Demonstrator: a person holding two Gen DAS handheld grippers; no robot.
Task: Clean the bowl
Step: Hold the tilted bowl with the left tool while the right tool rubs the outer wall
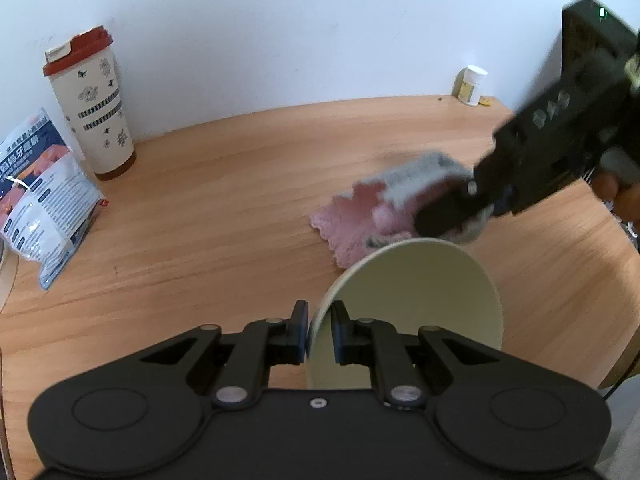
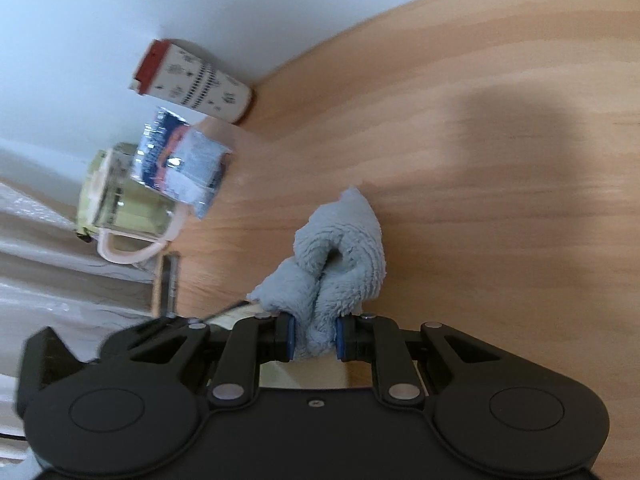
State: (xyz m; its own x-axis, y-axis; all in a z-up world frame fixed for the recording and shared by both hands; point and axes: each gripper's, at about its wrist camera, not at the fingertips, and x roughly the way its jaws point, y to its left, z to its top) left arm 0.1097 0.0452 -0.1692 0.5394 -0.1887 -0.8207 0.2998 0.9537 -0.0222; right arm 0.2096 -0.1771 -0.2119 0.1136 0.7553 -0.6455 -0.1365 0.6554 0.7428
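Note:
My left gripper is shut on the rim of a pale green bowl, held tilted above the wooden table with its inside facing right. My right gripper is shut on a fluffy cloth, grey-blue on one side and pink on the other. In the left wrist view the right gripper holds the cloth just beyond the bowl's upper rim. A sliver of the bowl's rim shows at the lower left of the right wrist view.
A tall cream tumbler with a red lid and a blue-white snack bag stand at the table's far left by the wall. A small white bottle sits at the far right. A glass mug shows beside the bag.

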